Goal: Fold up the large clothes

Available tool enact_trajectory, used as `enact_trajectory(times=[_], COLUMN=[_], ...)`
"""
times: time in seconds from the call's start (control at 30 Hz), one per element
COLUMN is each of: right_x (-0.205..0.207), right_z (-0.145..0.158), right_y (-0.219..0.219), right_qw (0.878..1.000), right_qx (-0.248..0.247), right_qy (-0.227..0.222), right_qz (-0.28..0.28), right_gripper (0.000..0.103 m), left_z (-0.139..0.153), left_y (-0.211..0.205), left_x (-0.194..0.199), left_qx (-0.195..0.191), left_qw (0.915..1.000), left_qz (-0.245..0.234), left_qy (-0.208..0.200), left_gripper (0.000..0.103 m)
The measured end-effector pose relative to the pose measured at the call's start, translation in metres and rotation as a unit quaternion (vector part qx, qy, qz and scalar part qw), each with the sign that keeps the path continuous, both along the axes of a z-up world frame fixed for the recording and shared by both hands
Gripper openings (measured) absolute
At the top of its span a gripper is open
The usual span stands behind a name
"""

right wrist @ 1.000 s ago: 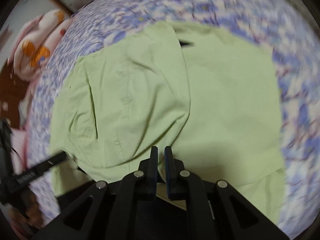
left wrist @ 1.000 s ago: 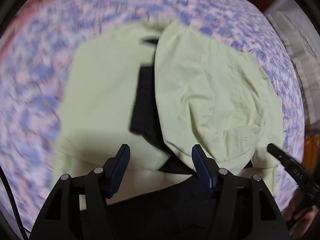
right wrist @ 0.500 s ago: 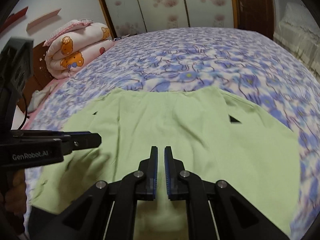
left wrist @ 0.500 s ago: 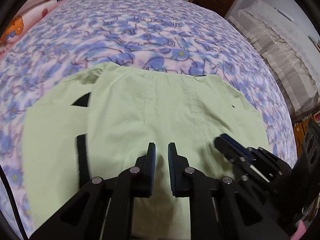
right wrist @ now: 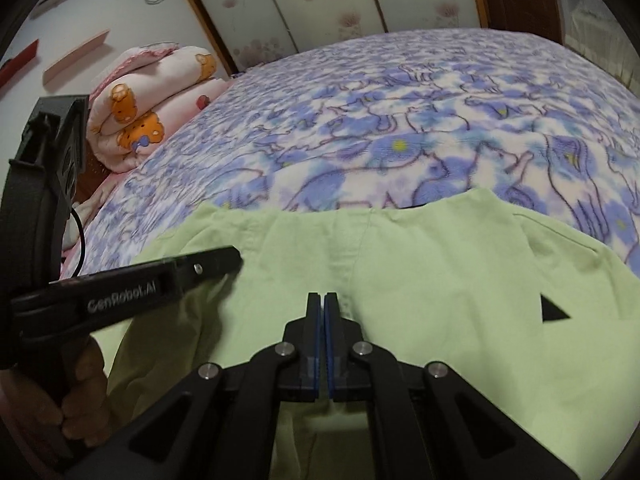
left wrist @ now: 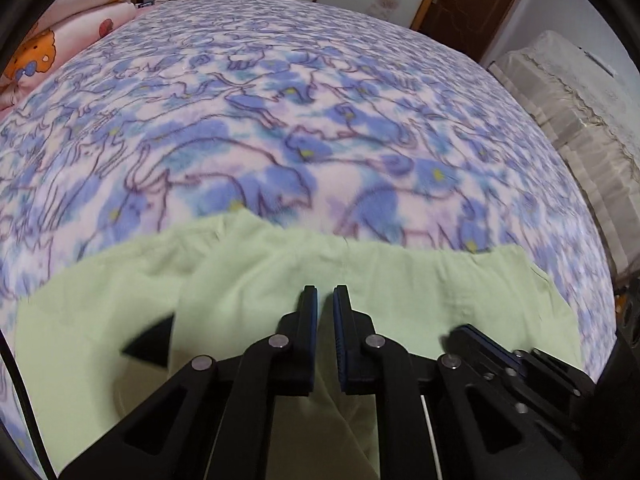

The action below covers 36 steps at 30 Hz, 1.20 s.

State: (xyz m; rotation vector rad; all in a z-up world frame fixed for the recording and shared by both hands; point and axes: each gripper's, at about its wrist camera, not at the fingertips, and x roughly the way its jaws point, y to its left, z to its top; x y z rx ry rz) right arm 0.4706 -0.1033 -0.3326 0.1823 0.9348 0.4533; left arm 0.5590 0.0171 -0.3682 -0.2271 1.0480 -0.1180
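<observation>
Pale green garment (left wrist: pixel 400 280) spread flat on the near end of the blue floral blanket (left wrist: pixel 280 120). Left gripper (left wrist: pixel 325 300) nearly closed, fold of green cloth pinched between the pads. Right gripper (right wrist: pixel 322 304) pressed together over the fabric, can't tell if gripping cloth. Rolled bear-print quilt (right wrist: pixel 156 104) off at the far left.

One garment, two claws, one bed.
There is one green garment (left wrist: pixel 400 280) lying on one bed (left wrist: pixel 280 120), two claws, the left claw (left wrist: pixel 325 300) and the right claw (right wrist: pixel 322 308), each with two fingers, one rolled quilt (right wrist: pixel 152 100) by the bed, one hand (right wrist: pixel 76 396) in view, and one door (left wrist: pixel 476 4).
</observation>
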Motion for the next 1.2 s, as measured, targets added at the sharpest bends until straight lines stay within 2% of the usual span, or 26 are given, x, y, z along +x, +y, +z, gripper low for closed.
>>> enact_trajectory(times=[0.17, 0.27, 0.37, 0.53, 0.67, 0.73, 0.8, 0.93, 1.03, 1.1, 1.17, 1.2], right_x=[0.026, 0.042, 0.055, 0.053, 0.049, 0.050, 0.048, 0.039, 0.029, 0.020, 0.012, 0.008], right_z=[0.008, 0.011, 0.005, -0.006, -0.010, -0.006, -0.005, -0.008, -0.011, -0.009, -0.009, -0.009], right_y=[-0.008, -0.012, -0.022, -0.047, -0.066, -0.067, -0.070, -0.086, -0.108, -0.120, -0.131, -0.138], right_qw=[0.999, 0.999, 0.998, 0.996, 0.996, 0.995, 0.995, 0.989, 0.986, 0.981, 0.973, 0.969], right_qx=[0.022, -0.017, -0.030, -0.019, 0.003, -0.020, -0.033, -0.082, -0.082, -0.107, -0.146, -0.157], right_qy=[0.017, 0.008, 0.024, 0.021, 0.025, 0.018, 0.020, 0.023, 0.031, 0.027, 0.028, 0.035], right_qz=[-0.021, -0.045, -0.059, -0.079, -0.089, -0.092, -0.089, -0.122, -0.142, -0.156, -0.178, -0.189], right_gripper=[0.001, 0.001, 0.001, 0.000, 0.000, 0.000, 0.000, 0.000, 0.000, 0.000, 0.000, 0.000], left_z=[-0.002, -0.003, -0.005, -0.014, -0.020, -0.021, -0.020, -0.015, -0.014, -0.011, -0.007, -0.005], left_y=[0.003, 0.005, 0.008, 0.016, 0.033, 0.037, 0.037, 0.036, 0.044, 0.049, 0.055, 0.059], left_x=[0.012, 0.014, 0.012, -0.010, -0.026, -0.024, -0.023, -0.028, -0.038, -0.045, -0.054, -0.058], left_qx=[-0.007, -0.012, -0.021, -0.040, -0.083, -0.090, -0.082, -0.059, -0.058, -0.037, 0.011, 0.022], left_qw=[0.9999, 0.9997, 0.9993, 0.9980, 0.9939, 0.9935, 0.9945, 0.9957, 0.9952, 0.9957, 0.9959, 0.9958], left_qz=[0.006, 0.012, 0.018, 0.031, 0.059, 0.059, 0.055, 0.059, 0.067, 0.074, 0.082, 0.082], left_qy=[-0.013, -0.018, -0.024, -0.039, -0.042, -0.037, -0.035, -0.040, -0.042, -0.042, -0.037, -0.034], left_gripper=[0.008, 0.008, 0.008, 0.008, 0.003, 0.001, 0.001, 0.001, 0.001, 0.001, 0.001, 0.001])
